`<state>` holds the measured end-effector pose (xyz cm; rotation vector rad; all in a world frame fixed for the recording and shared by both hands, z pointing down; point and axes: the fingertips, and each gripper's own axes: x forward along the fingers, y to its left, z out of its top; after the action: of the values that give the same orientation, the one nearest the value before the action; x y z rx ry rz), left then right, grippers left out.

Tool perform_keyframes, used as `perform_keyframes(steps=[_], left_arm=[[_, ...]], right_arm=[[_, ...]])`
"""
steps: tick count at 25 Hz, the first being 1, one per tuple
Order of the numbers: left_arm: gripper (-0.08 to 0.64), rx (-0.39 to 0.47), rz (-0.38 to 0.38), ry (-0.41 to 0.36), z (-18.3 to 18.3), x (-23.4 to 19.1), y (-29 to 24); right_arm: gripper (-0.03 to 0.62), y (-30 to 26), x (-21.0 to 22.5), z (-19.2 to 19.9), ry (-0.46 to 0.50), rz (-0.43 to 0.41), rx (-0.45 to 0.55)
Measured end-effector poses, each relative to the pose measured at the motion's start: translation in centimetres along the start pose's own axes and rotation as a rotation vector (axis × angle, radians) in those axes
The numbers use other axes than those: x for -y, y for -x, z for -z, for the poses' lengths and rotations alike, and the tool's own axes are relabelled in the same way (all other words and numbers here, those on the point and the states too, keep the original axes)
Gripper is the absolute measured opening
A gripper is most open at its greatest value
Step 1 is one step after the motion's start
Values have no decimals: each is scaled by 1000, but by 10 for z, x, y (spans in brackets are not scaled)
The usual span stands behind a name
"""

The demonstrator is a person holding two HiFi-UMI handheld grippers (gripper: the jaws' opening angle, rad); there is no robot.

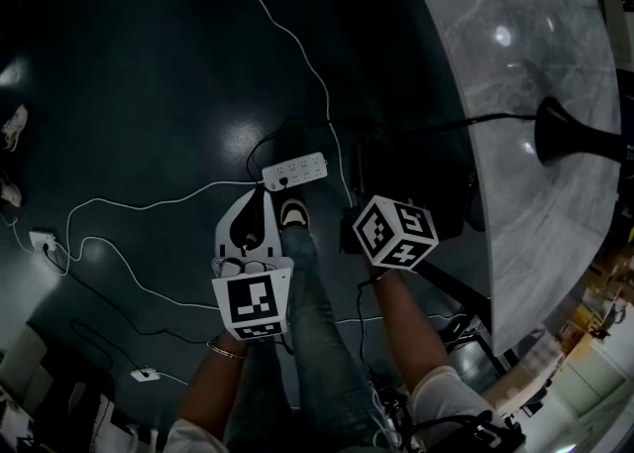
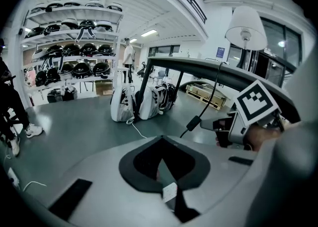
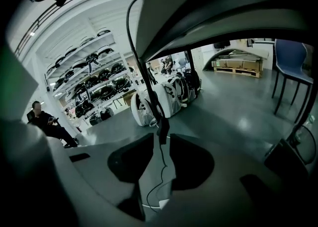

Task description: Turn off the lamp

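The lamp sits up on the round table, which has a glossy grey marble-look top. It has a white cone-shaped shade and a black flared base. A thin black cord runs off the table edge and hangs down with a chunky little inline switch on it.

The right gripper is right there. Its 2 dark-padded jaws are a narrow gap apart, with the switch at their tips and the cord trailing down between them, though I can't tell if the pads actually touch it. The left gripper is lower, beside the person's jeans, tips pinched together on nothing.

On the dark shiny floor there's a white power strip.
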<state>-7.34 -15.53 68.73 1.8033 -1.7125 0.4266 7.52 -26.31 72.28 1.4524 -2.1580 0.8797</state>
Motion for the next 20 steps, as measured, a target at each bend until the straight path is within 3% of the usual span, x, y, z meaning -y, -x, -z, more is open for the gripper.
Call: perform_keyframes(steps=[7, 20], left_arm=[[-6, 19, 18, -22, 4, 1, 28], [-6, 33, 37, -49, 22, 2, 88]], right_arm=[[15, 31, -3, 12, -7, 62, 12], [0, 103, -28, 58, -50, 97, -14]])
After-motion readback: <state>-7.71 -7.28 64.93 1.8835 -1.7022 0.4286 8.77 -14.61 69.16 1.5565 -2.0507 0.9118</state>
